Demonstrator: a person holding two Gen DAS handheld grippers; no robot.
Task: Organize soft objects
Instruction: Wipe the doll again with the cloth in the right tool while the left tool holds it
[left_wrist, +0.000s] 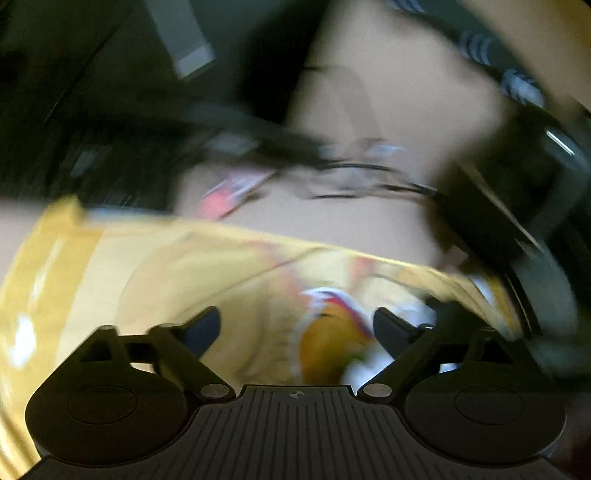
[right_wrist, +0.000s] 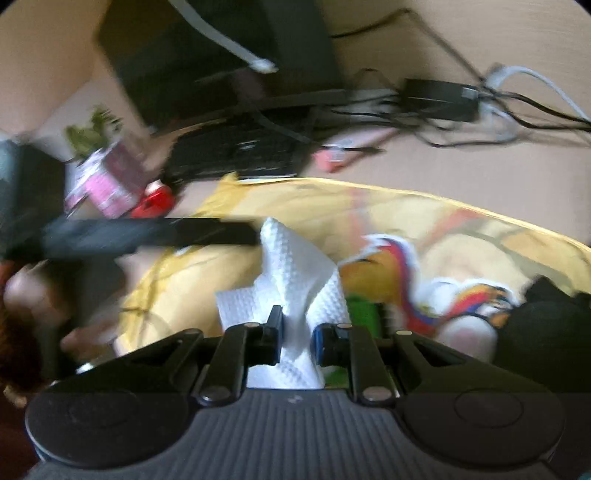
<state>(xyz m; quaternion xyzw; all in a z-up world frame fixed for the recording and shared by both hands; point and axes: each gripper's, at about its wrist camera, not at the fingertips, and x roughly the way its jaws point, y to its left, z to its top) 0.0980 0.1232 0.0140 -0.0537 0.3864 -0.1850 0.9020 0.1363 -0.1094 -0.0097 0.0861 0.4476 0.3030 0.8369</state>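
A yellow printed cloth (left_wrist: 207, 266) lies spread on the beige table, blurred by motion in the left wrist view. My left gripper (left_wrist: 295, 328) hangs just above it, open, with nothing between its fingers. In the right wrist view my right gripper (right_wrist: 297, 341) is shut on a crumpled white paper towel (right_wrist: 291, 269), which sticks up above the same yellow cloth (right_wrist: 424, 218). A colourful bird print (right_wrist: 399, 269) shows on the cloth. The other gripper (right_wrist: 147, 236) crosses the left side as a dark blurred bar.
A black keyboard (right_wrist: 240, 151) and a dark monitor base (right_wrist: 221, 55) stand behind the cloth. Tangled cables and a black power brick (right_wrist: 439, 99) lie at the back right. A pink box with a plant (right_wrist: 107, 173) and a red object (right_wrist: 155, 201) sit at the left. A dark object (right_wrist: 546, 325) rests on the cloth's right.
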